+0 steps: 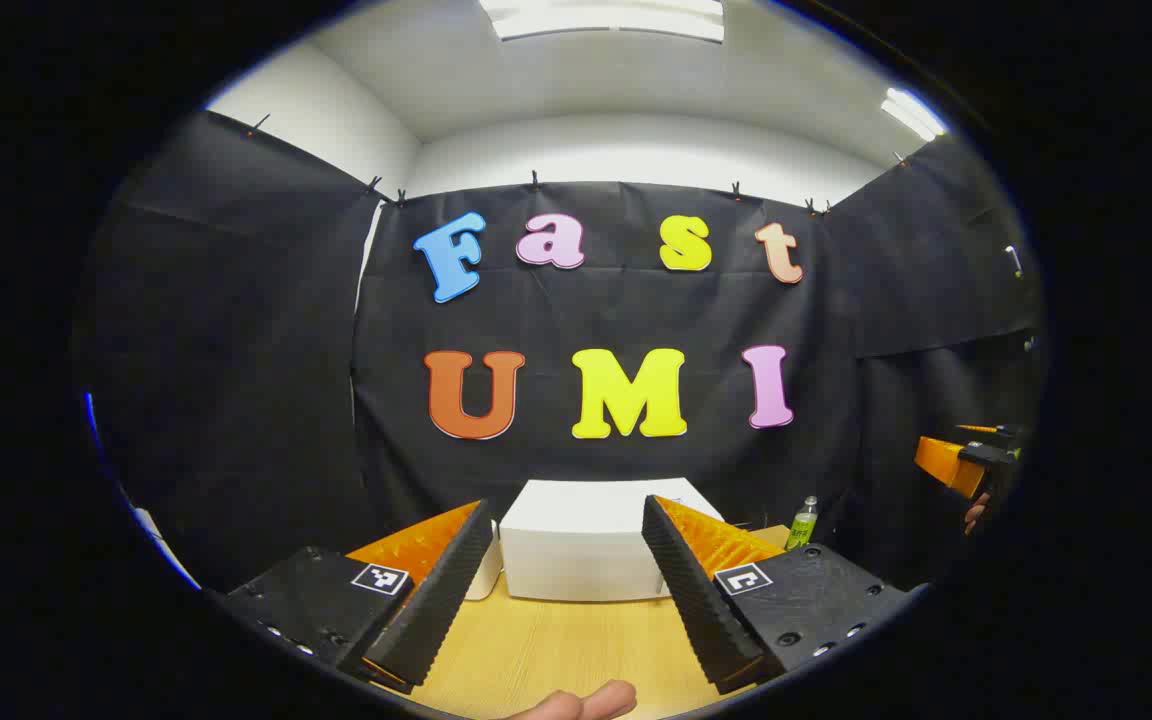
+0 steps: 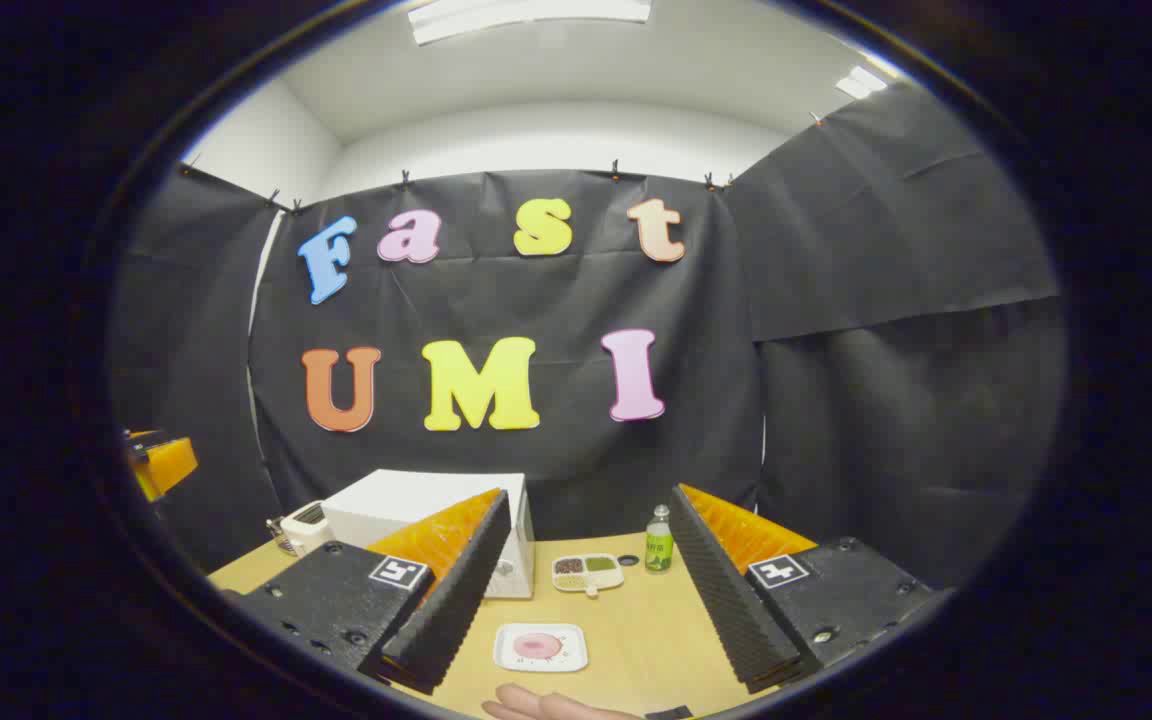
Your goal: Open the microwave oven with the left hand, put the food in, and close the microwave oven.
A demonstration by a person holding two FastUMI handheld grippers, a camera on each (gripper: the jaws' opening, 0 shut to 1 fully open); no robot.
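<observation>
While both fingers stand wide apart, the left hand-held gripper [image 1: 556, 590] and the right hand-held gripper [image 2: 586, 600] grasp nothing above the desk [image 2: 636, 640]. Nearest lies the pink food [image 2: 538, 646] on its white plate [image 2: 511, 650]. Farther back the white microwave oven [image 1: 576, 545] sits with its door closed.

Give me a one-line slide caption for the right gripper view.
Open right gripper above the table, facing a plate of pink food and the closed microwave.

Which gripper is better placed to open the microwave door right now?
Left. The left gripper points straight at the white microwave, which sits between its open fingers. The right gripper faces the plate with pink food, with the microwave off to its left.
</observation>
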